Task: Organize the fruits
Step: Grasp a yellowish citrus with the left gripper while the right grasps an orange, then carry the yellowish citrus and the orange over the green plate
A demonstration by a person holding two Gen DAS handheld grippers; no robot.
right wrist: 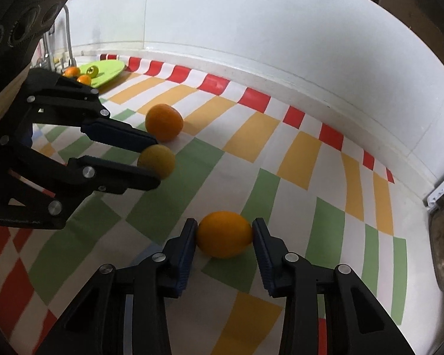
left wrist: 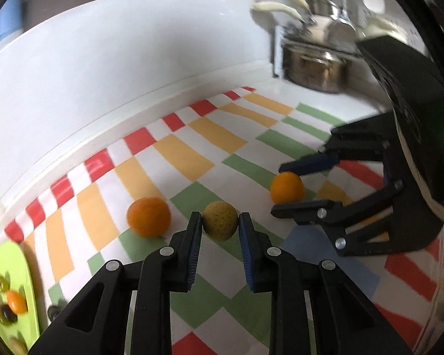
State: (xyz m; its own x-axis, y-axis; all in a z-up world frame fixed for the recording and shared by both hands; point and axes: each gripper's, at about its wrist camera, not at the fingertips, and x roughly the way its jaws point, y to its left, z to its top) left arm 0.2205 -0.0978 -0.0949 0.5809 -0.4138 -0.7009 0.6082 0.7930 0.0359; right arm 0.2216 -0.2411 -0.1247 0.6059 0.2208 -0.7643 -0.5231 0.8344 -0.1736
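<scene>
While both grippers sit low over the desk (left wrist: 74, 68) with its red, orange and green checked cloth (right wrist: 263, 183), the left gripper (left wrist: 220, 226) has its fingers (left wrist: 194, 236) closed in against the sides of a round yellow-green speckled fruit (left wrist: 221, 220), pads touching on both sides; the fruit rests on the cloth at the fingertips. A round orange citrus fruit (left wrist: 149, 217) lies free just outside the left finger. The right gripper (right wrist: 225, 233) brackets a smooth oval orange fruit (right wrist: 224, 234) between its fingers (right wrist: 188, 245), pads at or nearly at its skin; whether they press cannot be told. A lime-green oval plate (right wrist: 108, 71) carrying small orange and green fruits sits well beyond the left gripper, by the white wall.
</scene>
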